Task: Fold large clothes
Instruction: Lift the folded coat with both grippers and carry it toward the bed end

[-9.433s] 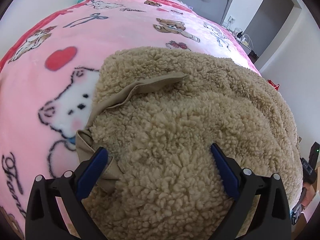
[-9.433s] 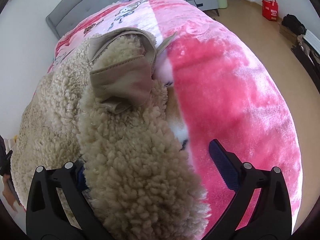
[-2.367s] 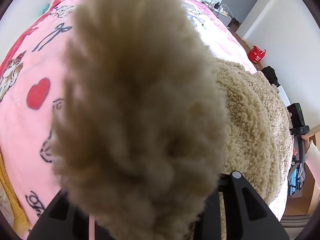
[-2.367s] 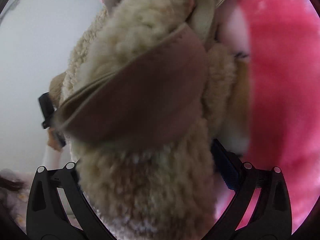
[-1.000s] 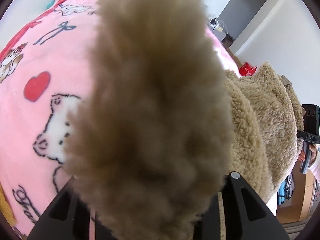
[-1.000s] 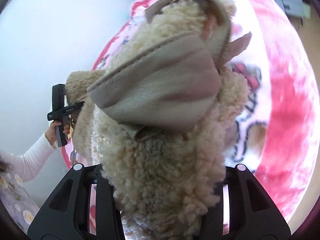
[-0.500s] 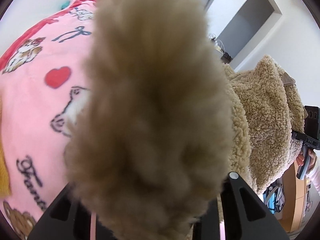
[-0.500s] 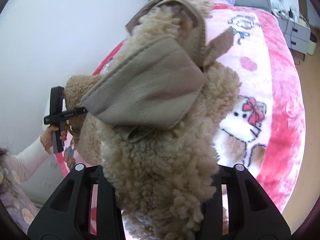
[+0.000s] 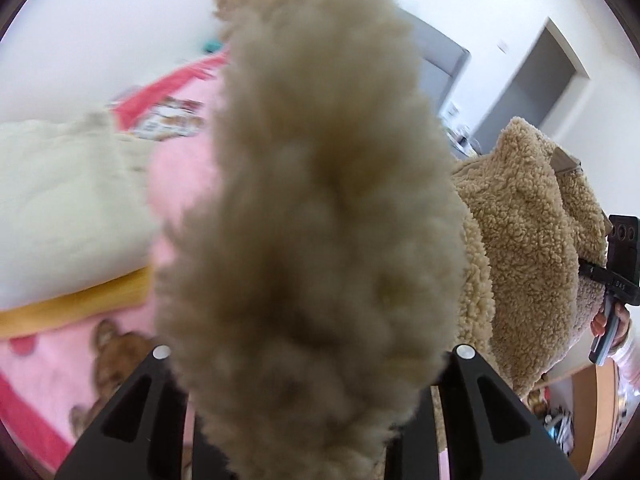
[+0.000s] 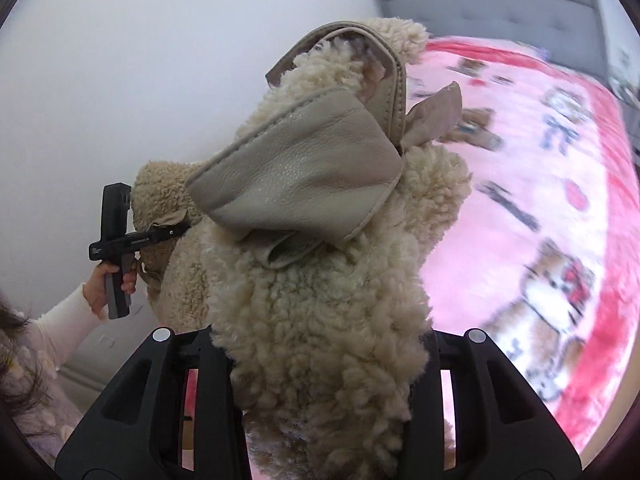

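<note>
A: Left gripper is pressed together on a thick bunch of the fleece coat; right gripper is also pinching a bunch of the same coat, and I judge that both grips are firm; the pile swells out on both sides of each one.

B: Where is the coat at this moment?

A: It hangs in the air between the two grippers, above the bed with the pink blanket; I see no part of it that lies flat on the bed.

B: What can go wrong from here?

A: The coat looks heavy and bulky; if a gripper holds only the loose curls and not the cloth under them, the bunch can slip out, I think; also the fleece covers almost the whole left view, so it is hard to see where the coat will land; it can fall in a heap, or onto the cream pile lying on the bed.

B: And the material?

A: A curly, woolly pile, beige and soft; the smooth tan panel, like leather with a stitched edge, folds stiffly; the blanket is plush, with bears printed on it.
</note>
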`<state>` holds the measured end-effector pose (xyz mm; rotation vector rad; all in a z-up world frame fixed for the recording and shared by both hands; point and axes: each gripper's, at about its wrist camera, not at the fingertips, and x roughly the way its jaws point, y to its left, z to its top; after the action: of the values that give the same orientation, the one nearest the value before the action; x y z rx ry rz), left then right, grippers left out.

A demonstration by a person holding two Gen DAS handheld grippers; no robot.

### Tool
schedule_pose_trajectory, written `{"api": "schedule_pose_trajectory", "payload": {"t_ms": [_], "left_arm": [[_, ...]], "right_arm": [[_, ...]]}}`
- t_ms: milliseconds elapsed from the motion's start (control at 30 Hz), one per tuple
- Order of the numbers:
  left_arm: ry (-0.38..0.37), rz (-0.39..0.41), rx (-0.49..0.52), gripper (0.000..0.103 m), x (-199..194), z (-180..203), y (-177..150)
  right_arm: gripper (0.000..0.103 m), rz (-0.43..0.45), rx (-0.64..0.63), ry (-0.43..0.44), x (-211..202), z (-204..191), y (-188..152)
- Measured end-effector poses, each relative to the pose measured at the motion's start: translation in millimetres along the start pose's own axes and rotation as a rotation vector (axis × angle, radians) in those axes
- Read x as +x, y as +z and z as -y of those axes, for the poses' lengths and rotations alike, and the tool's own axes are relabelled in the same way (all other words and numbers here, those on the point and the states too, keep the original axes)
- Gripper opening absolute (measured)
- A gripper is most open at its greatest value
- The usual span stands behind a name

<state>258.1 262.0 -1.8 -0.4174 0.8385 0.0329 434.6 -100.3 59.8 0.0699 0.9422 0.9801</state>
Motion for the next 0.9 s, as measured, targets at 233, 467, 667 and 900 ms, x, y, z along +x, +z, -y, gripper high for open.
{"api": "schedule_pose_trajectory", "payload": {"t_ms": [233, 467, 667, 900], "left_arm": [[0.110, 0.139, -0.137, 0.028, -117.2, -58.3, -14.4], [0.181, 0.252, -0.198, 0.028, -224.0, -162.7, 2.0], [0.225, 0.290, -0.182, 0.028, -289.4, -277.3, 54.2], [0.269, 0.247, -0.166, 0.028, -283.9, -383.4, 99.8]], "right_arm": [[0.033, -0.003, -0.162, 0.128, 39.8, -95.5, 60.7], [0.033, 0.002, -0.302, 0.197, 110.4, -229.8, 136.0], [0.033, 0.017, -0.353, 0.215, 192.0, -320.9, 201.1], [0.033, -0.005, -0.280, 0.233, 311.4, -344.0, 243.9]]}}
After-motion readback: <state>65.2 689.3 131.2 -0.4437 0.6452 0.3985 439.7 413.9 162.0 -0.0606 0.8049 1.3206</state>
